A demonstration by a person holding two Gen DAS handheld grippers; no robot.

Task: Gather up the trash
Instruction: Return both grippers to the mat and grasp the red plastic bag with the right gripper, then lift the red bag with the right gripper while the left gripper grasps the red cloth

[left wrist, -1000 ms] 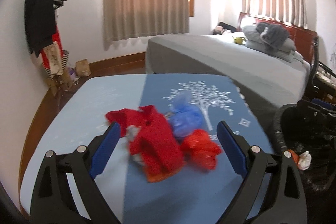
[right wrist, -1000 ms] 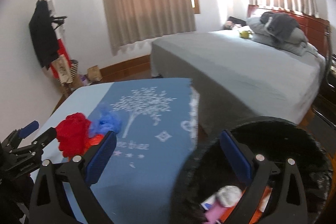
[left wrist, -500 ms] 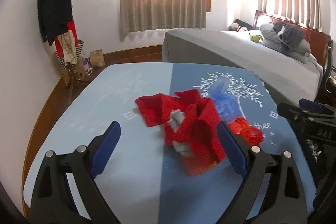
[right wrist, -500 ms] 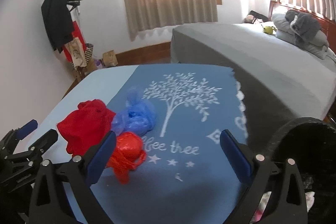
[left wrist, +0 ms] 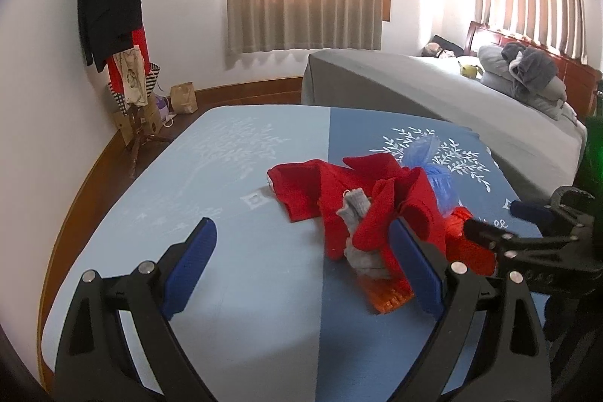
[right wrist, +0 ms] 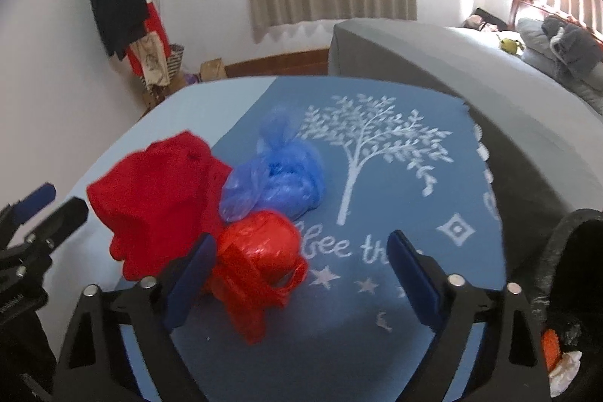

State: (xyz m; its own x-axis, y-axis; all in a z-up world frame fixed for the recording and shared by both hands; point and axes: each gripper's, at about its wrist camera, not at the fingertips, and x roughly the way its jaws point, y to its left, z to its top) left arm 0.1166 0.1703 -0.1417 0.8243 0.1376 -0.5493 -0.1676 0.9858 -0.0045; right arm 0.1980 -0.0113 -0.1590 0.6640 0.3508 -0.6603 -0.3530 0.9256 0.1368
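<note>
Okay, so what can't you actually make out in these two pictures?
- Left wrist view: red plastic bag mostly hidden behind the red garment and right gripper.
- Right wrist view: trash bin cut off by the right edge, its contents barely visible.
- Printed words on the tablecloth partly covered, unreadable.

on the table (right wrist: 395,345) three things cluster: the tied bag (right wrist: 260,266) nearest, the second bag (right wrist: 279,176) at its twelve o'clock, touching, the garment (right wrist: 158,198) at its ten. the bin (right wrist: 576,251) stands at three o'clock, the bed (right wrist: 433,55) beyond.
</note>
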